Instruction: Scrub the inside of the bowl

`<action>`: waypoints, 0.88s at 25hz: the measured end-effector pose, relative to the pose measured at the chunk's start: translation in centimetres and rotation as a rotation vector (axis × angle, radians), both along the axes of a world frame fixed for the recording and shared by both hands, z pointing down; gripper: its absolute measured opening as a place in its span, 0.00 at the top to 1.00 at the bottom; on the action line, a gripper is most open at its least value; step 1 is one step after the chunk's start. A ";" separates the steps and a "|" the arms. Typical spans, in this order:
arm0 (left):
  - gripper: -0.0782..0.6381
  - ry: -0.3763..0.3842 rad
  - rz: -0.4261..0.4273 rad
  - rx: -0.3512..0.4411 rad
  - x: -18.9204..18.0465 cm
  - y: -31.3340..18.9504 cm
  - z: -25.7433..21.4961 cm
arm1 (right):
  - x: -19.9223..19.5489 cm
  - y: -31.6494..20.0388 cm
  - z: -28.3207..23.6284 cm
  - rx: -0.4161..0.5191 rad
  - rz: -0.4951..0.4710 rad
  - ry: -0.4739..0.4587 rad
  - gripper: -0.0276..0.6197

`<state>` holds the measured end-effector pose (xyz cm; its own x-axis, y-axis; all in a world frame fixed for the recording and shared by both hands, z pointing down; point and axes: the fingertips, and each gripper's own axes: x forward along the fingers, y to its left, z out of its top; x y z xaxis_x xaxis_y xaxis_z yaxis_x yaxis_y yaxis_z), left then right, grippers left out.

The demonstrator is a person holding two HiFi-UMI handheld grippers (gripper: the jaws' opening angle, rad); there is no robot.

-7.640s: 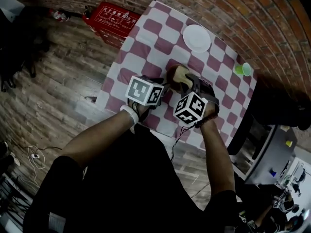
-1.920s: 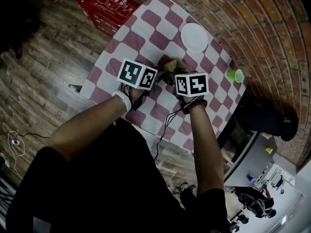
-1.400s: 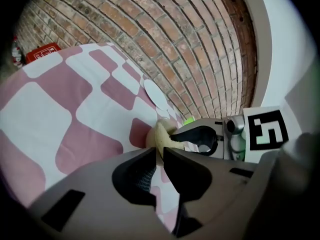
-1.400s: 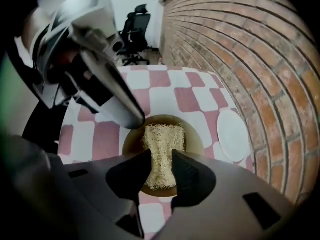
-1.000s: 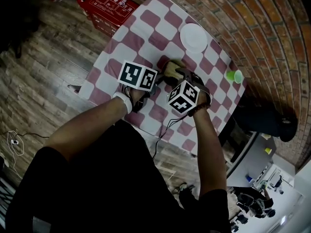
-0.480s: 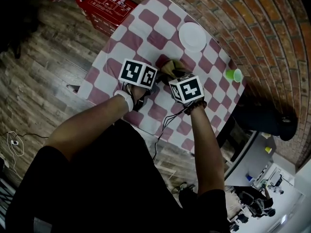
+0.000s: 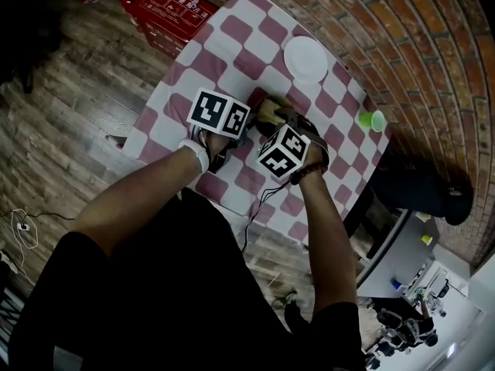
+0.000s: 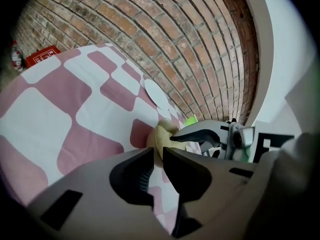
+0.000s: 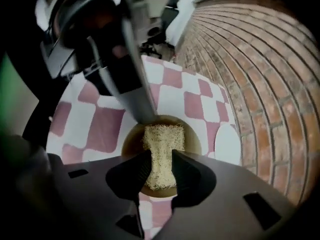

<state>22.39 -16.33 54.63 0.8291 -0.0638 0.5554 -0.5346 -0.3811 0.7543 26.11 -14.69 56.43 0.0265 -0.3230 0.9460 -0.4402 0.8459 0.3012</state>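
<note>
A brown bowl stands on the pink-and-white checked tablecloth. My right gripper is shut on a yellowish scrub sponge, which sits pressed down inside the bowl. My left gripper is at the bowl's rim, jaws closing with the rim in the narrow gap between them. One of its grey fingers reaches the bowl's far edge in the right gripper view. In the head view both marker cubes cover most of the bowl.
A white plate lies farther back on the table, and a green cup stands near the right edge. A brick wall runs behind the table. A red box sits on the wooden floor at the left.
My right gripper's cube has swung back and forth and turned over the bowl, ending slightly lower left. The left gripper has stayed almost in place.
</note>
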 end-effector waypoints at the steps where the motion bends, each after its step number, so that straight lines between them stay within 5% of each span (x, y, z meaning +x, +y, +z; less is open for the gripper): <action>1: 0.82 0.001 0.003 -0.009 0.0 0.3 0.0 | 0.0 -0.1 0.0 -0.020 0.075 -0.062 0.74; 6: 0.82 0.014 0.007 -0.063 0.5 1.8 0.1 | -0.1 -0.4 -0.1 -0.104 0.354 -0.287 0.74; 11: 0.82 0.044 -0.031 -0.116 0.6 1.6 0.5 | 0.3 -0.5 -0.1 -0.128 0.459 -0.338 0.74; 13: 0.82 0.041 -0.031 -0.110 0.4 1.2 0.6 | 0.2 -0.3 -0.1 -0.113 0.379 -0.293 0.74; 18: 0.83 0.017 -0.011 -0.065 0.3 0.1 0.6 | 0.1 0.0 -0.3 -0.022 -0.013 -0.038 0.74; 22: 0.83 0.015 -0.031 -0.054 0.1 -1.0 0.3 | 0.0 0.3 0.0 -0.018 -0.113 0.029 0.74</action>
